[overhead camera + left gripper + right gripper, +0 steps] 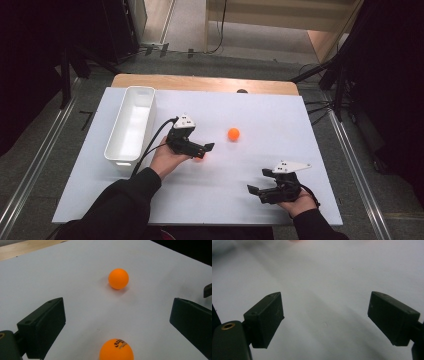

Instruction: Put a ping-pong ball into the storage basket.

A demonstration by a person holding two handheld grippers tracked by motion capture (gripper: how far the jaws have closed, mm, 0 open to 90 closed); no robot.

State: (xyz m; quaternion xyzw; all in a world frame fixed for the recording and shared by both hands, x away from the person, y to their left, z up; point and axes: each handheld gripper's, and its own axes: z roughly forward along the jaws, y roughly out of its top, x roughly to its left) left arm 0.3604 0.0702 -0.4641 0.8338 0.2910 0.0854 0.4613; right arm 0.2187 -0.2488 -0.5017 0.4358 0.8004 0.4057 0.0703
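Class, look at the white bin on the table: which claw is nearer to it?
Left. The left claw sits just right of the white bin; the right claw is far across, near the table's front edge.

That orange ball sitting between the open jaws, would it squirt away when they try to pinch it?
The near orange ball is round and smooth, so it would probably roll at a slight nudge. It looks like a printed table-tennis ball, likely very light and hollow. The left gripper has flat jaws, so an off-centre squeeze might pop it out.

Lay bare between the two orange balls (118,278) (116,350); stood walled only at far left by the white bin (131,125).
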